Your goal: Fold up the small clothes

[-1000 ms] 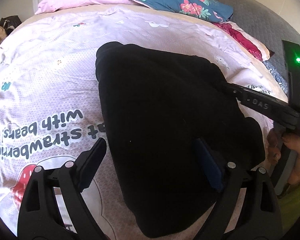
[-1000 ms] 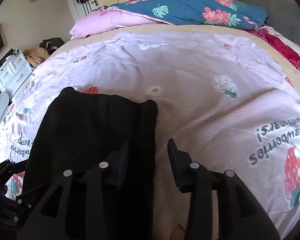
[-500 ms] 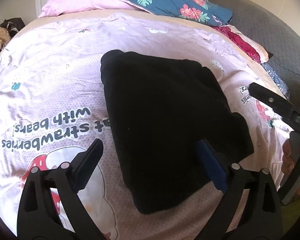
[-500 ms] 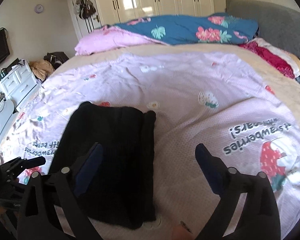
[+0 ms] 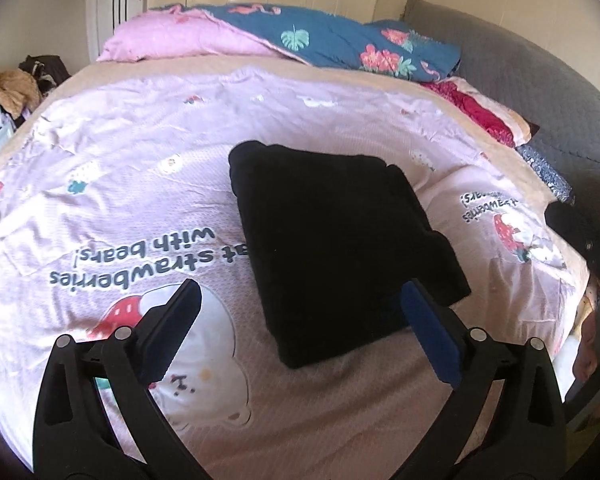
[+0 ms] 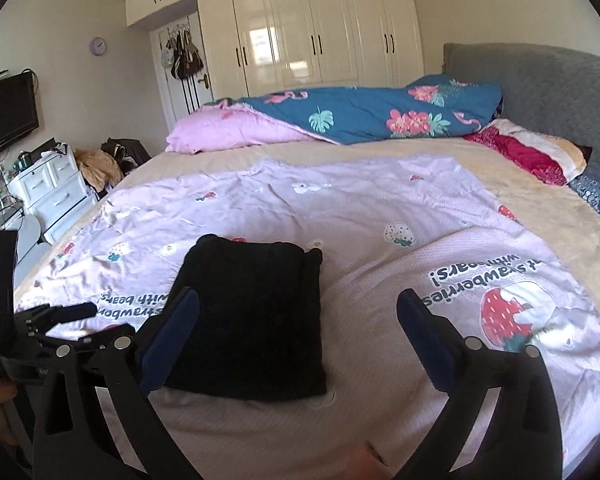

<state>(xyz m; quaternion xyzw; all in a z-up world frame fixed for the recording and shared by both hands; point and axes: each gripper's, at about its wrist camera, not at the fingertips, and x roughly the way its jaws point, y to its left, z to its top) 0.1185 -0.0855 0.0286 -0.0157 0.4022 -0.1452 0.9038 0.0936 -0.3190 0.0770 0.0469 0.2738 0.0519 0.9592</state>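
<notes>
- Both tools spread wide and empty: left gripper with jaws opening, nothing between the blue pads; right gripper likewise opening, nothing pinched.
- Folded black garment, thick soft knit or fleece by the look, lying as a tidy rectangle on the lilac printed sheet, just ahead of both grippers and touched by neither.
- Layered edges visible along the garment's right side, one lower layer sticking out slightly at the near right corner.
- Judged step: fold finished and released; hands drawn clear of the bundle.
- Next move probably: either square off the protruding corner or set this piece aside and reach for another; no other loose small garment visible near the black one.
- Sheet beneath the garment: thin, textured weave, wrinkled, printed with strawberries and lettering.
- Beyond the garment, far from the grippers: tan bedspread, then a pink and teal floral quilt bunched across the bed's far side.
- Right of the garment: grey quilted headboard.
- Behind the quilt: glossy cream wardrobe doors.
</notes>
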